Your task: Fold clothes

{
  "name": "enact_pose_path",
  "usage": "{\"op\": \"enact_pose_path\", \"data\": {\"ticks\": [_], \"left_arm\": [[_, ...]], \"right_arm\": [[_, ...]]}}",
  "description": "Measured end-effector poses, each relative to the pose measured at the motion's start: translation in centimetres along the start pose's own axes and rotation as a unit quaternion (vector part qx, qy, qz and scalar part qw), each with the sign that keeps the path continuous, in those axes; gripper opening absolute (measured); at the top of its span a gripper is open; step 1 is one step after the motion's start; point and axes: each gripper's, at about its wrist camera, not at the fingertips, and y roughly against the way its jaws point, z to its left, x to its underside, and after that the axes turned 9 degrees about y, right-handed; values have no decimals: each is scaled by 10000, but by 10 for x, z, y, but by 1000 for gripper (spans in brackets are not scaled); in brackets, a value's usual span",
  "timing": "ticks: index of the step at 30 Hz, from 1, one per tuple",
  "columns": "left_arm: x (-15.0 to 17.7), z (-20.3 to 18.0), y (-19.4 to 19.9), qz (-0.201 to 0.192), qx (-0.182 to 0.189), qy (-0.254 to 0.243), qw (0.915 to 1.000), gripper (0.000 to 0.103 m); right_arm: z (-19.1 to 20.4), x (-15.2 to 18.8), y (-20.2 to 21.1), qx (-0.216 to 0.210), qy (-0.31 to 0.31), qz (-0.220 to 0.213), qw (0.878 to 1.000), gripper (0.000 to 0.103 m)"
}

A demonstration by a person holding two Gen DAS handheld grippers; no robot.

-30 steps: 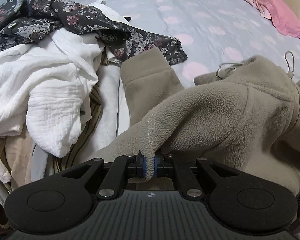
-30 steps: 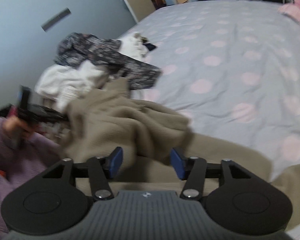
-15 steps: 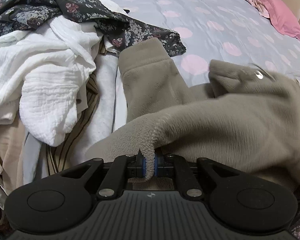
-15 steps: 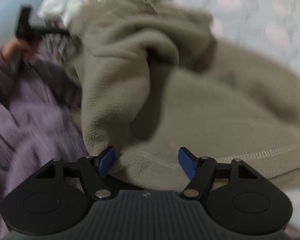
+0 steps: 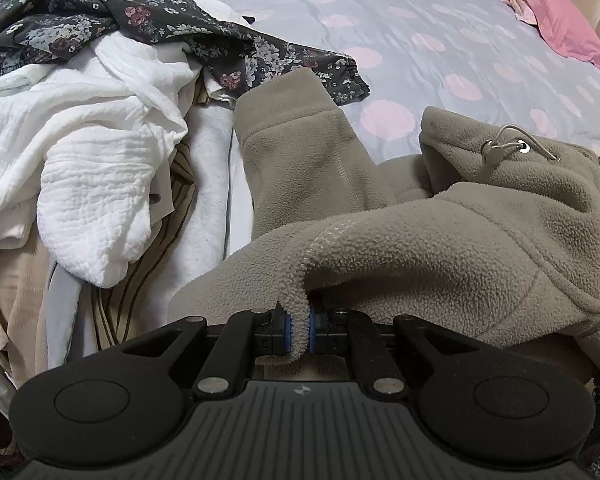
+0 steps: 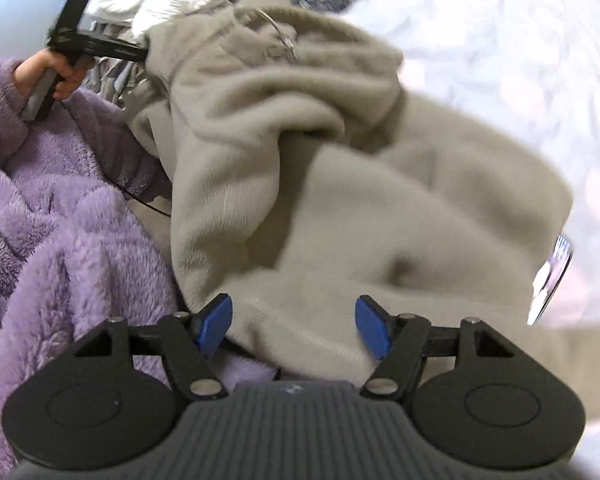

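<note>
Left tool (image 5: 298,326) pinches beige fleece (image 5: 440,248); right tool (image 6: 292,322), just widened, straddles it, pads apart.

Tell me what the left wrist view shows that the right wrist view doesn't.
Left wrist only: the left gripper shut on an edge of the tan fleece hooded jacket, and the pink pillow far across the bed.

Right wrist only: the open right gripper with fleece between its blue pads, not pinched; the fluffy purple sleeve; the hand on the other gripper's handle.

Both: the fleece jacket, the white crinkled garment and the pink-dotted bedspread.
</note>
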Motion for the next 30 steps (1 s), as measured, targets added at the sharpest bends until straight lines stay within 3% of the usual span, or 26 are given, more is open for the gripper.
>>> {"op": "enact_pose_path", "data": {"ticks": [4,8,10,13,21,23,25,30], "left_arm": [[2,1,4,-54,28,26,10000,6],[5,4,5,-97,98,124,9998,6],[6,6,4,-110,118,160,9997,6],[6,5,4,-120,118,157,9997,6],[4,3,4,-162,200,122,9996,6],[5,3,3,-185,212,124,9995,6],[5,4,3,-220,218,140,9994,6],[5,7,10,-418,277,228,9985,6]], "right_arm": [[5,-29,-15,-330,863,158,9956,71],[22,-51,-45,-1079,1715,543,9778,71],[27,-54,-57,-1240,2009,745,9689,71],[26,-55,-75,-1342,2297,1082,9579,71],[12,-50,-122,-1325,2437,1613,9471,70],[12,-47,-126,-1238,2466,1651,9469,53],[11,-45,-122,-1083,2418,1530,9521,23],[7,-37,-83,-592,2053,828,9734,16]]}}
